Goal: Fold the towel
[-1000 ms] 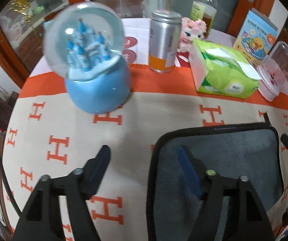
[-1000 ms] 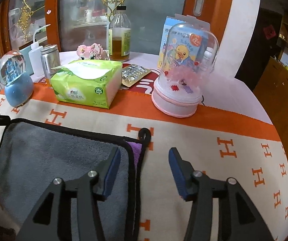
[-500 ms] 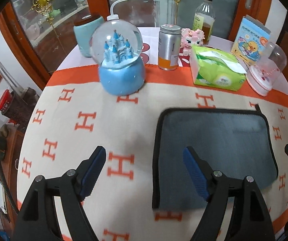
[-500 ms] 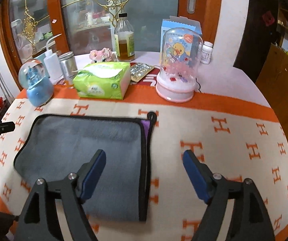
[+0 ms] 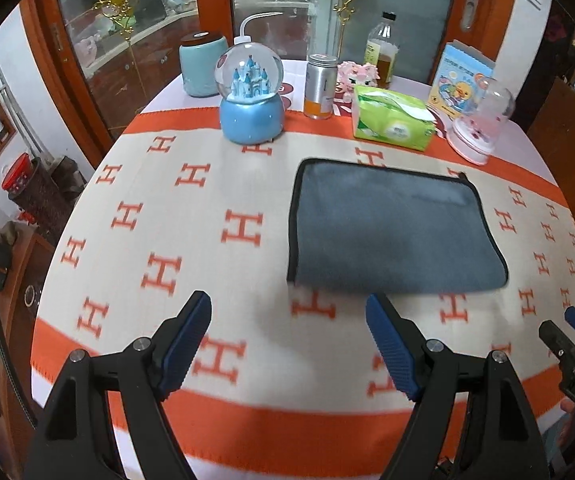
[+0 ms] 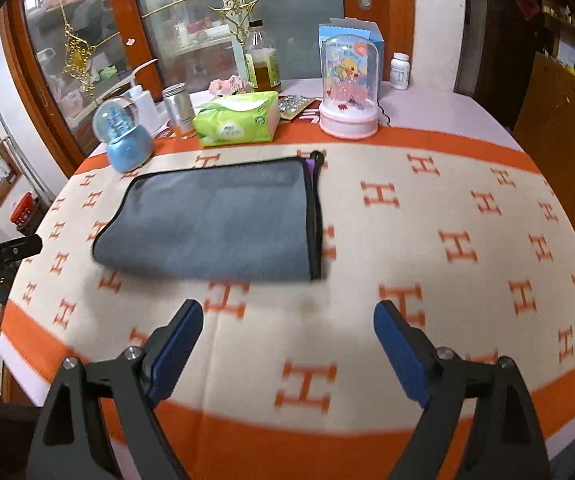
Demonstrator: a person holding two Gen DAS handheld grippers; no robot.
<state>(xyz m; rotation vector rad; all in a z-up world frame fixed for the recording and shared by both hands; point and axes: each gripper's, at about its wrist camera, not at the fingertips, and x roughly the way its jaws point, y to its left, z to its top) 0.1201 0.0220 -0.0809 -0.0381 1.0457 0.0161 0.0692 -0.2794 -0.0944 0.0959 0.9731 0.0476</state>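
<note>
Through the left wrist camera we see the left hand-held gripper (image 5: 287, 320) spread wide and holding nothing, hovering above the near part of the bench (image 5: 159, 216). The grey towel (image 5: 391, 228) lies flat ahead of it and off to the right, clear of both fingers; its long axis runs left to right across our view, with the black-piped short edge nearest our right finger. The right hand-held gripper (image 5: 567, 328) shows only at the far right margin. Through the right wrist camera, that right hand-held gripper (image 6: 287, 328) is likewise wide apart and empty, and the towel (image 6: 215, 220) sits ahead and to the left, long axis again crosswise, its doubled right edge showing a sliver of purple. Each gripper seems about equally near to its own short end. We judge the towel already folded once; a further fold would mean taking one short end and carrying it along the long axis to the other.
</note>
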